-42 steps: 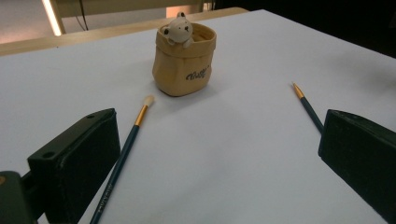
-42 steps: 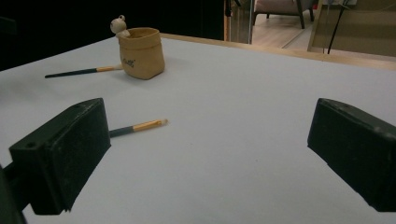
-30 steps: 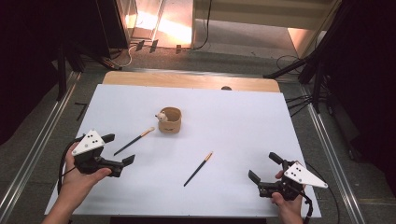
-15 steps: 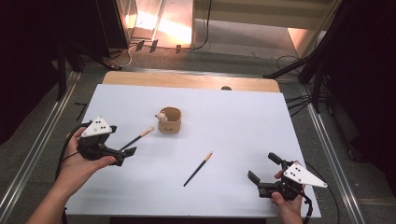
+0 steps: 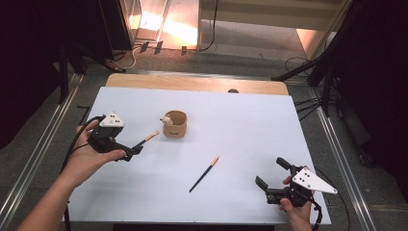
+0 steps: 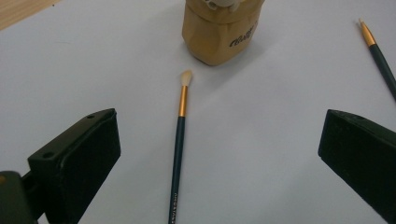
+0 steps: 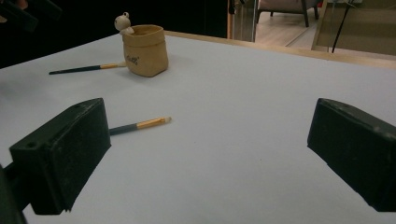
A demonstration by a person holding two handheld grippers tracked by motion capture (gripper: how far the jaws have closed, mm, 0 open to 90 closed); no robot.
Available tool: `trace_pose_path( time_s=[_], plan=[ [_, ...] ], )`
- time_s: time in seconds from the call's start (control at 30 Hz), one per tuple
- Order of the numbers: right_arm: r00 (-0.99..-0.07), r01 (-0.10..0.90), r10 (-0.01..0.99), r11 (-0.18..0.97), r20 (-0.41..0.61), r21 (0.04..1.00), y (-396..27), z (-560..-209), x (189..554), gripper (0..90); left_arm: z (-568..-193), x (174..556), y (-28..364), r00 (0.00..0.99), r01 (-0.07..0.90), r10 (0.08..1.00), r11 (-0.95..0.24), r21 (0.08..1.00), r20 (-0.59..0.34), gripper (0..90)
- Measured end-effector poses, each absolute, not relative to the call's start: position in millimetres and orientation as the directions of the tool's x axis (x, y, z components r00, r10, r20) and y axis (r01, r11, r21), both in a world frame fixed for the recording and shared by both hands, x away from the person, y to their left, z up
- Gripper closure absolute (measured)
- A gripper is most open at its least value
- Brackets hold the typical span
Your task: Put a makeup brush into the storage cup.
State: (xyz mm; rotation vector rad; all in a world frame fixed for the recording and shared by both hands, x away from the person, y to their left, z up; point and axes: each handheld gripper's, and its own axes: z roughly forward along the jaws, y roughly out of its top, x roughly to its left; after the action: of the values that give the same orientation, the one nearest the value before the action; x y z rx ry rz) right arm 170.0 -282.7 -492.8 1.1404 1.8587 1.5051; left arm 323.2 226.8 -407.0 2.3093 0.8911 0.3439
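Left hand-held gripper (image 5: 126,153) spread wide, low over the white surface (image 5: 240,125), straddling the handle end of a thin dark-handled paintbrush with gold ferrule and pale bristles (image 6: 179,135); not touching it. Brush tip lies just beside a small tan ceramic pot with a little figure on its rim (image 5: 174,123). Second matching dark paintbrush (image 5: 204,174) lies mid-surface, apart. Right hand-held gripper (image 5: 273,179) spread, empty, near front right corner.

Open tool (image 7: 205,154), paintbrush (image 7: 139,124), tan pot (image 7: 145,50)
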Motion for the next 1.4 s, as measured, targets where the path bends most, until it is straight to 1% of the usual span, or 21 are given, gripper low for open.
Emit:
trace_pose_path(
  time_s=[0.13, 0.17, 0.4, 0.57, 0.67, 1.07, 1.13, 1.23, 1.4],
  plan=[
    [-0.531, 0.301, 0.837, 0.046, 0.128, 0.952, -283, -493, 170, 0.0, -409, 329, 222, 0.735, 0.526, 0.678, -0.595, 0.608, 0.028, 0.1],
    [-0.532, 0.301, 0.837, 0.046, 0.127, 0.952, -282, -493, 170, 0.0, -410, 331, 221, 0.732, 0.531, 0.68, -0.595, 0.603, 0.026, 1.6],
    [-0.533, 0.302, 0.837, 0.048, 0.126, 0.952, -282, -493, 171, 0.0, -417, 344, 218, 0.734, 0.564, 0.679, -0.623, 0.542, 0.017, 2.9],
    [-0.533, 0.299, 0.837, 0.052, 0.121, 0.953, -282, -494, 171, 0.0, -420, 351, 214, 0.727, 0.582, 0.686, -0.639, 0.503, 0.031, 7.8],
    [-0.533, 0.301, 0.837, 0.05, 0.125, 0.952, -282, -494, 171, 0.0, -421, 354, 211, 0.72, 0.591, 0.693, -0.644, 0.486, 0.043, 13.2],
    [-0.531, 0.306, 0.838, 0.051, 0.126, 0.951, -282, -494, 171, 0.0, -435, 364, 203, 0.72, 0.623, 0.692, -0.676, 0.394, 0.049, 14.5],
    [-0.531, 0.309, 0.837, 0.048, 0.131, 0.95, -281, -494, 171, 0.0, -437, 365, 203, 0.721, 0.625, 0.691, -0.68, 0.384, 0.049, 16.4],
    [-0.533, 0.309, 0.837, 0.057, 0.123, 0.95, -281, -495, 171, 0.0, -438, 367, 201, 0.723, 0.625, 0.688, -0.687, 0.37, 0.056, 21.7],
    [-0.534, 0.309, 0.836, 0.056, 0.124, 0.949, -281, -495, 171, 0.0, -441, 371, 198, 0.72, 0.639, 0.691, -0.696, 0.327, 0.063, 26.1]
  ],
)
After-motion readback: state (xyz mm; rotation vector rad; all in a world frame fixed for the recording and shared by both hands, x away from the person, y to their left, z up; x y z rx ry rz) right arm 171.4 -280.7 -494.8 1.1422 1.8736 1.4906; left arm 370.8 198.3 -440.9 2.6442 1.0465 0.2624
